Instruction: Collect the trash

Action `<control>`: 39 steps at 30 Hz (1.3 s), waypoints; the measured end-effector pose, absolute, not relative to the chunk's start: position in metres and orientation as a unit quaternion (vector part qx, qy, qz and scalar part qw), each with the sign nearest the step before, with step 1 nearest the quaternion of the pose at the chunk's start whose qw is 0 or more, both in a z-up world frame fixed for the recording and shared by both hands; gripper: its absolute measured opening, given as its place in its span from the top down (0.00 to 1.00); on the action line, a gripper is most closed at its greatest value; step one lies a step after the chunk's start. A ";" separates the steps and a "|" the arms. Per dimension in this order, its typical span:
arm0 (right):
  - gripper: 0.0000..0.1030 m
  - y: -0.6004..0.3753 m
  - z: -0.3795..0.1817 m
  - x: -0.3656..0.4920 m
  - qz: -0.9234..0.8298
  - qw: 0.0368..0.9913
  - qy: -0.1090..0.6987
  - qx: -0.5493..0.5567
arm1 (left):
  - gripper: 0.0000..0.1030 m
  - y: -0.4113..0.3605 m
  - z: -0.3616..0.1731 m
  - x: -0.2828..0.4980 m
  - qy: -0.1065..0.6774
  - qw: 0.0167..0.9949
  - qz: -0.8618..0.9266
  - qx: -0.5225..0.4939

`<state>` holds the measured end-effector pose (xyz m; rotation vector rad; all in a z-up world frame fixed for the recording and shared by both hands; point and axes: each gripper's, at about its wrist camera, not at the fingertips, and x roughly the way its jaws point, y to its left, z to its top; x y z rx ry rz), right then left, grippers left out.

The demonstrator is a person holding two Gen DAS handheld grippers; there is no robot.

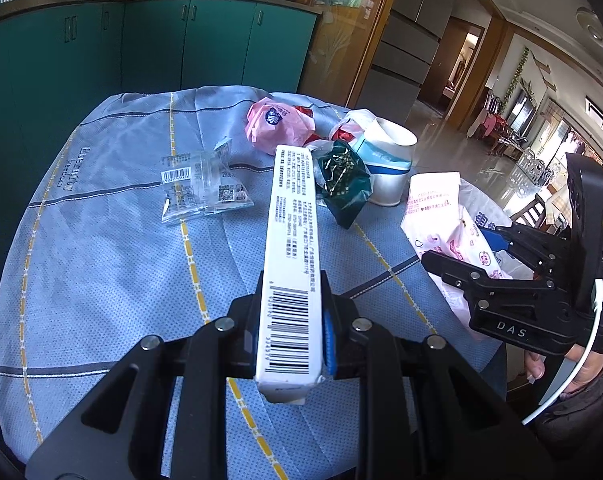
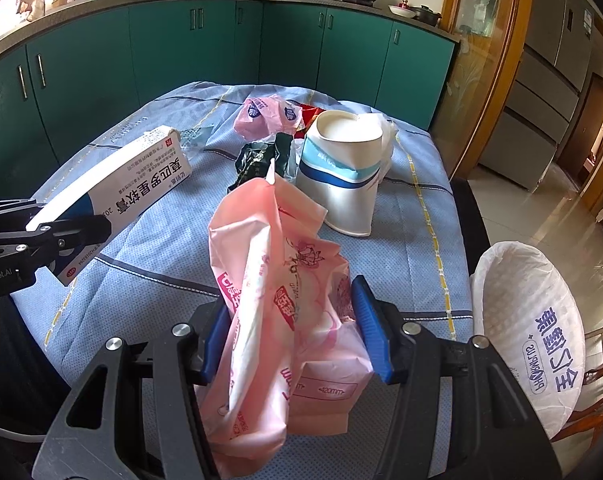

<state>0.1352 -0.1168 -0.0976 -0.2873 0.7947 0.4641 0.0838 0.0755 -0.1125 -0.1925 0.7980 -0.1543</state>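
Observation:
My left gripper is shut on a long white carton box with a barcode, held above the blue tablecloth; it also shows at the left of the right wrist view. My right gripper is shut on a pink plastic package, held over the table's near right; it shows in the left wrist view too. On the cloth lie a clear wrapper, a crumpled pink bag, a dark green wrapper and a squashed white and blue paper cup.
The table with the blue cloth stands before teal kitchen cabinets. A white plastic bag, open at the top, hangs off the table's right side. A tiled floor and a fridge lie to the right.

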 end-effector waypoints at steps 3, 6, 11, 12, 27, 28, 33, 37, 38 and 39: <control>0.45 -0.120 -0.099 0.136 0.227 0.887 0.380 -0.132 | 0.77 0.074 -0.109 0.082 0.382 0.917 -0.070 -0.092; 0.45 -0.126 -0.099 0.136 0.232 0.889 0.376 -0.119 | 0.77 0.071 -0.104 0.081 0.377 0.920 -0.067 -0.089; 0.45 -0.144 -0.093 0.134 0.230 0.898 0.361 -0.101 | 0.77 0.063 -0.095 0.084 0.365 0.925 -0.065 -0.085; 0.45 -0.148 -0.092 0.135 0.229 0.899 0.360 -0.098 | 0.77 0.061 -0.094 0.086 0.363 0.926 -0.065 -0.085; 0.45 -0.192 -0.102 0.131 0.210 0.906 0.362 -0.063 | 0.77 0.036 -0.086 0.095 0.349 0.930 -0.073 -0.087; 0.45 -0.193 -0.102 0.131 0.210 0.906 0.362 -0.063 | 0.77 0.035 -0.086 0.095 0.349 0.930 -0.073 -0.087; 0.45 -0.196 -0.102 0.131 0.213 0.907 0.359 -0.057 | 0.77 0.032 -0.083 0.094 0.343 0.932 -0.078 -0.087; 0.45 -0.197 -0.102 0.128 0.217 0.907 0.357 -0.057 | 0.77 0.032 -0.081 0.094 0.337 0.934 -0.078 -0.086; 0.45 -0.197 -0.102 0.128 0.218 0.907 0.355 -0.057 | 0.77 0.032 -0.081 0.094 0.337 0.934 -0.078 -0.087; 0.45 -0.198 -0.101 0.127 0.217 0.908 0.353 -0.057 | 0.77 0.032 -0.081 0.093 0.336 0.934 -0.078 -0.088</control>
